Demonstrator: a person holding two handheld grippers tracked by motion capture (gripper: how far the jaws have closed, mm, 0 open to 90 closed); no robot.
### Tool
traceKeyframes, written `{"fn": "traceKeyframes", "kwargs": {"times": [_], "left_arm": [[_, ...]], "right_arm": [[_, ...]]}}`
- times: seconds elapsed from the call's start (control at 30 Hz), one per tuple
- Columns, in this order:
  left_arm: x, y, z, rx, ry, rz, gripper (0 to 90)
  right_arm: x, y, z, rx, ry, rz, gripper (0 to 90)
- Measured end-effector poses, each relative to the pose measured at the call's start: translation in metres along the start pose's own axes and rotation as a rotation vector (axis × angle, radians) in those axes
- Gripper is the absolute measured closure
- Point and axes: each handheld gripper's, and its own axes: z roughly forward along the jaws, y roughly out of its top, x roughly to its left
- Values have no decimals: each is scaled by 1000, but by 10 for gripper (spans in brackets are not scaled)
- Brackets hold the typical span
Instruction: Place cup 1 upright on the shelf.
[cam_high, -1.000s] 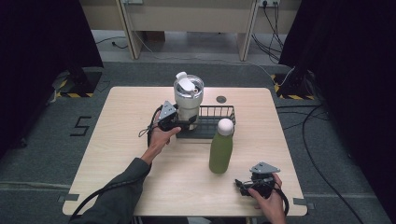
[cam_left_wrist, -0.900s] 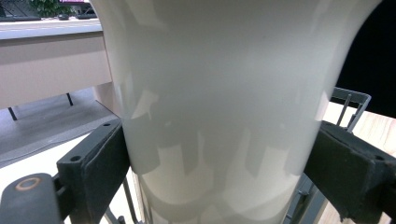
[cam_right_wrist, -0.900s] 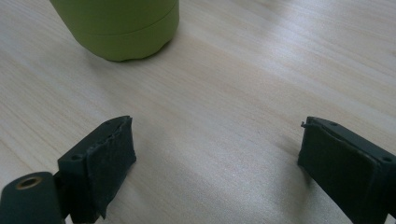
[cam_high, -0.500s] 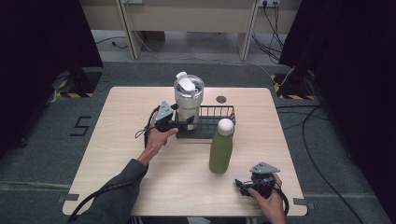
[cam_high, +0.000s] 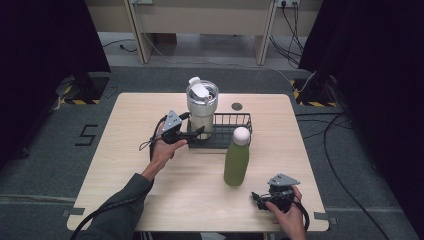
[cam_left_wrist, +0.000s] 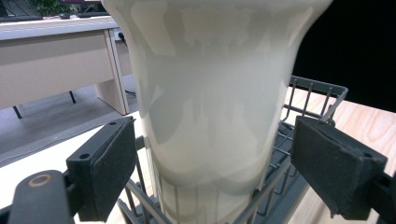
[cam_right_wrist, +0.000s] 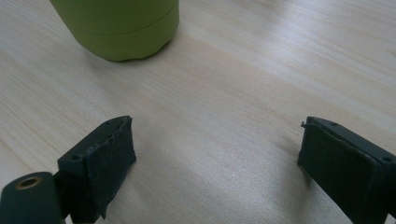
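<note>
Cream tumbler (cam_high: 202, 107): upright, long axis vertical, lid up, standing in left end of wire basket (cam_high: 235, 120) at mid-table. Left gripper (cam_high: 196, 134) level, aimed at tumbler base, jaws spread either side, pads (cam_left_wrist: 112, 170) clear of wall. Right gripper (cam_high: 257, 197) low on table (cam_high: 130, 150) near corner, jaws released, pointing toward green bottle (cam_high: 236, 156), upright nearby.
</note>
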Motion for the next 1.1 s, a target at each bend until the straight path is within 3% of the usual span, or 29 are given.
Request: {"fn": "traceKeyframes", "kwargs": {"times": [1.1], "left_arm": [[-5,-4,-47,14,-3,-10,146]], "right_arm": [[0,0,0,1,0,6,106]]}}
